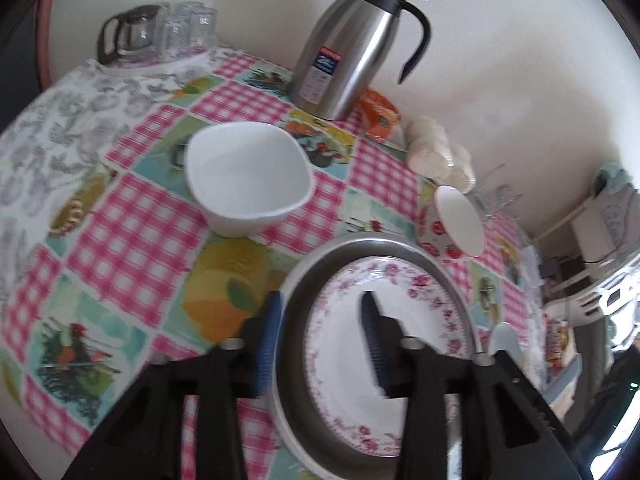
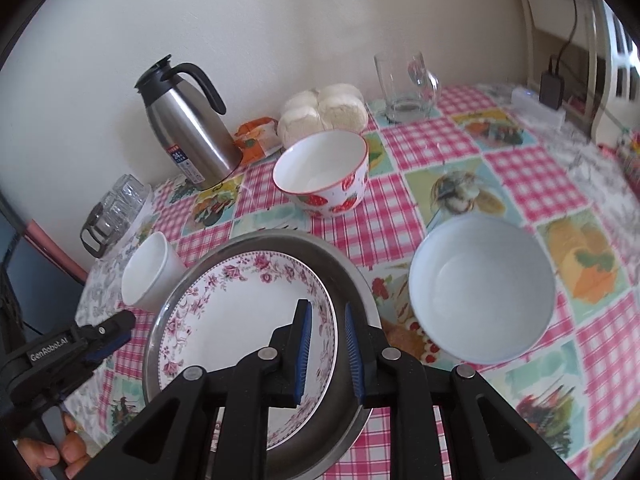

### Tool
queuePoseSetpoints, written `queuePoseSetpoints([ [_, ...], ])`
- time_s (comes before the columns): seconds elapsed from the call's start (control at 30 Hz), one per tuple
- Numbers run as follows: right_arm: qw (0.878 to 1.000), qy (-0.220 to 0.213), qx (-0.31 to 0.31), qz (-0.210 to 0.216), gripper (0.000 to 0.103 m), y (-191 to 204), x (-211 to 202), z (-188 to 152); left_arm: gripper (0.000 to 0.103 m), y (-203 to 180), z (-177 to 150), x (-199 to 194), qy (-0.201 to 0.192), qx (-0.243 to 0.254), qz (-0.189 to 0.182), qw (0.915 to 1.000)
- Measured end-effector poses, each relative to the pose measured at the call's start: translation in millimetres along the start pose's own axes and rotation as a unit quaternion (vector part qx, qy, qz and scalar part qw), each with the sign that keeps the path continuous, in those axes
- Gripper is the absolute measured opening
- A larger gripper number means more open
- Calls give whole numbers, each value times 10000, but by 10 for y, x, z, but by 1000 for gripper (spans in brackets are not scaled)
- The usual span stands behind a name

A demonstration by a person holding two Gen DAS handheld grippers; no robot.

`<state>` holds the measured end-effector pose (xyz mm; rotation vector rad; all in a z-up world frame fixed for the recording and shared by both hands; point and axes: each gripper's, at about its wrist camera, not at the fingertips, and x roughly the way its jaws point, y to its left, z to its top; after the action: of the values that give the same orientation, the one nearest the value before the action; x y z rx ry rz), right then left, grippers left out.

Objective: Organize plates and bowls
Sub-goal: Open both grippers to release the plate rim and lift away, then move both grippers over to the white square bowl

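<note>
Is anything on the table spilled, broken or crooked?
Nothing is spilled or broken. One odd thing: the flowery plate lies tilted inside the metal tray, leaning toward one side instead of sitting flat. The bowls stand upright.

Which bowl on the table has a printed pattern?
The strawberry-print bowl with a red rim, in front of the bread rolls. The square white bowl and round pale-blue bowl are plain.

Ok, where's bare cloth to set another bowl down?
Free: the checked cloth between the white squarish bowl and the steel tray, toward the near left edge. Crowded: the wall side, with the steel jug, strawberry bowl, bagged rolls and glass mug.
</note>
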<state>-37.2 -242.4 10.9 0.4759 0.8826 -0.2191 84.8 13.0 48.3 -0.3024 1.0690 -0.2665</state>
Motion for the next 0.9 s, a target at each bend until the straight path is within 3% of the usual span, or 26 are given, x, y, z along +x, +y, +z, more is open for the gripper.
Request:
queuePoseSetpoints([
  [0.03,10000,0,-50,-20,33,27,-13,8,52,7,5,-8,7,-10,127,9999],
  [0.1,9999,-2,-109,-66,59,55,-16,12,57,28,16,-11,21,-20,372,9993],
  [0.23,9991,58,-351,-228,65,145,-4,2,71,72,37,-7,-9,-12,812,9967],
  [0.3,9984,78,-446,-324,75,186,5,0,79,98,50,6,-8,-40,968,9953],
  [0.5,9956,207,-625,-662,99,245,51,-16,86,182,118,40,-51,-111,1433,9896],
  [0.57,9951,262,-590,-749,100,228,69,-17,86,212,148,39,-105,-174,1509,9883],
  [0.67,9943,295,-579,-841,102,212,87,-12,96,261,219,42,-206,-245,1563,9872],
  [0.9,9938,199,-724,-826,103,273,80,16,96,336,401,22,-572,-204,1715,9833],
])
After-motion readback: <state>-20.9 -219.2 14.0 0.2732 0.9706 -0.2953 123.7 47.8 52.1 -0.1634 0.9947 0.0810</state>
